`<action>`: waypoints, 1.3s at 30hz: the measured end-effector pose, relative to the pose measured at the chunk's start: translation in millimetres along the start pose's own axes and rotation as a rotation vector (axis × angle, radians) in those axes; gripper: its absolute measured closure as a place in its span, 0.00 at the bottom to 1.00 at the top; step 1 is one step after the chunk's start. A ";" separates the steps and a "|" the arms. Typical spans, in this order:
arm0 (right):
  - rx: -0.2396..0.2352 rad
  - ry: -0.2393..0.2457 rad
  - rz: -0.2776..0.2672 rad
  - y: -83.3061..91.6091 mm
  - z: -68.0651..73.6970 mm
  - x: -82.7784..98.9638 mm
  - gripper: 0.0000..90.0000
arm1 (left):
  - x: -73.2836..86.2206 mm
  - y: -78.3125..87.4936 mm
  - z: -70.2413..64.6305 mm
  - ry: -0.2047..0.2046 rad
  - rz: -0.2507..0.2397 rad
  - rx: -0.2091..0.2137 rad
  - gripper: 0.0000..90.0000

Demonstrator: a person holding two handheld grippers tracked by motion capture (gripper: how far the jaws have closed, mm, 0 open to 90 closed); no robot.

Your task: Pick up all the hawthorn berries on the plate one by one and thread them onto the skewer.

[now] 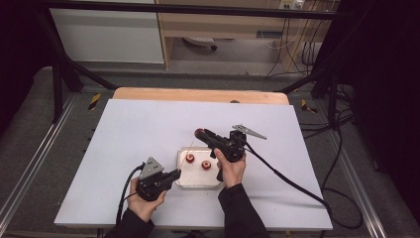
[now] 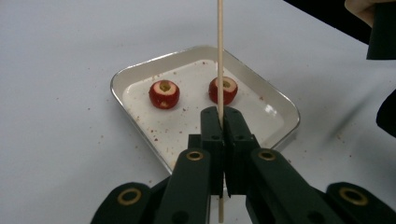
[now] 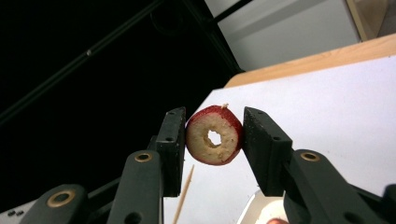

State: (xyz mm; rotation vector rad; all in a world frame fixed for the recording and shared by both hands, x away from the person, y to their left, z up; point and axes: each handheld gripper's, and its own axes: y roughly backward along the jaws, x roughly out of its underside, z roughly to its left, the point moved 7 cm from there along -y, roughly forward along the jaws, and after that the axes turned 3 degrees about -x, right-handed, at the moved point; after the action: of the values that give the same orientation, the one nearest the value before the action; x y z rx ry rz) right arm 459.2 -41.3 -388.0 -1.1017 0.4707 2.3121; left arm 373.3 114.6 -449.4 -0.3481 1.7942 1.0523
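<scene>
My left gripper [image 2: 220, 112] is shut on a thin wooden skewer [image 2: 220, 56] that rises straight from between its jaws over a small metal tray [image 2: 280, 105]. In the tray lie two red cored fruit pieces [image 2: 164, 94] [image 2: 223, 90]. From above, the left gripper [image 1: 174, 174] sits at the tray's [image 1: 198, 184] left edge, the skewer [image 1: 190, 147] slanting up to the right. My right gripper [image 3: 214, 140] is shut on a third red fruit piece [image 3: 214, 135] with a hole through its pale middle. It holds that piece [image 1: 199, 133] in the air beyond the tray's far edge, near the skewer's tip.
The white table top [image 1: 148, 129] spreads wide around the tray. A wooden strip [image 1: 198, 95] runs along its far edge. Black cables [image 1: 287, 181] trail from both grippers toward the near and right sides. Dark frame bars stand at both sides.
</scene>
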 end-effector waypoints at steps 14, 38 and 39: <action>-0.022 -0.041 -0.102 -1.7 3.3 -5.4 0.68 | -7.9 -8.4 -9.0 0.017 -0.023 0.006 0.98; -0.052 -0.062 -0.114 -5.5 5.2 3.8 0.68 | -11.7 -10.6 -9.2 0.065 -0.054 0.005 0.98; -0.052 -0.067 -0.113 -5.4 5.5 4.5 0.68 | -11.9 -10.8 -9.2 0.070 -0.056 0.004 0.98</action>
State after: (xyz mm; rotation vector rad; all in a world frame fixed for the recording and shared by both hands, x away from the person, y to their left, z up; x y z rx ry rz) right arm 456.7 -32.7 -388.7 -1.0440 0.3164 2.2658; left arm 380.2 98.5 -443.3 -0.4346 1.8375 1.0087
